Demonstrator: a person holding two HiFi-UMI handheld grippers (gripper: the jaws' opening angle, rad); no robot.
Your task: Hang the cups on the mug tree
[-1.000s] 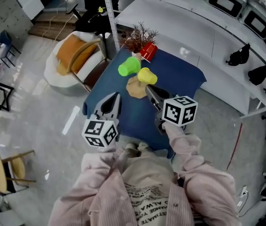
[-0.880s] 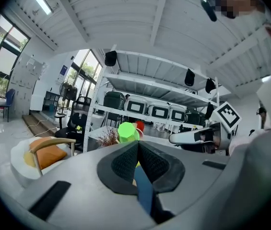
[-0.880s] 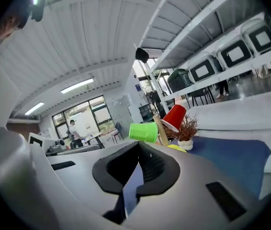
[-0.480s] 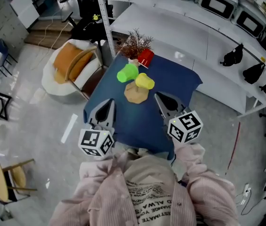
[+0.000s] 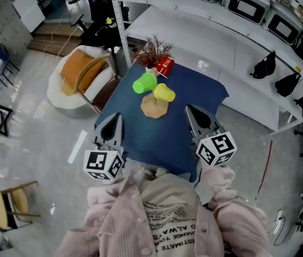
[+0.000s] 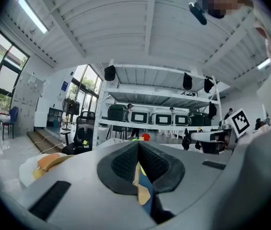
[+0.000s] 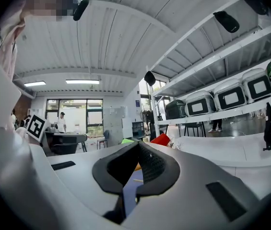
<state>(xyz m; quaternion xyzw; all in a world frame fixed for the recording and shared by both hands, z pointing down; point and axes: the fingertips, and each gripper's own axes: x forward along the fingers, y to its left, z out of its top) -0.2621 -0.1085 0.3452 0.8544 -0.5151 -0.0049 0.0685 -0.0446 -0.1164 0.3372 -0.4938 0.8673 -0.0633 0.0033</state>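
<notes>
head view: cups [image 5: 145, 83], judged light, stiff and best pinched at the rim, are seen at the mug tree [image 5: 154, 107] at twelve o'clock, while left gripper [image 5: 116, 116] and right gripper [image 5: 190, 110] are pressed together, empty.

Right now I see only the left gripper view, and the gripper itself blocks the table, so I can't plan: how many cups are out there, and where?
Observer: Three: a green cup, a yellow cup and a red cup, clustered over the mug tree's wooden base on the blue table.
Operator: Is the right gripper carrying one?
Observer: No, the right gripper is shut with nothing between its jaws.
Operator: Any cup loose on the table?
Observer: None in the head view.
</notes>
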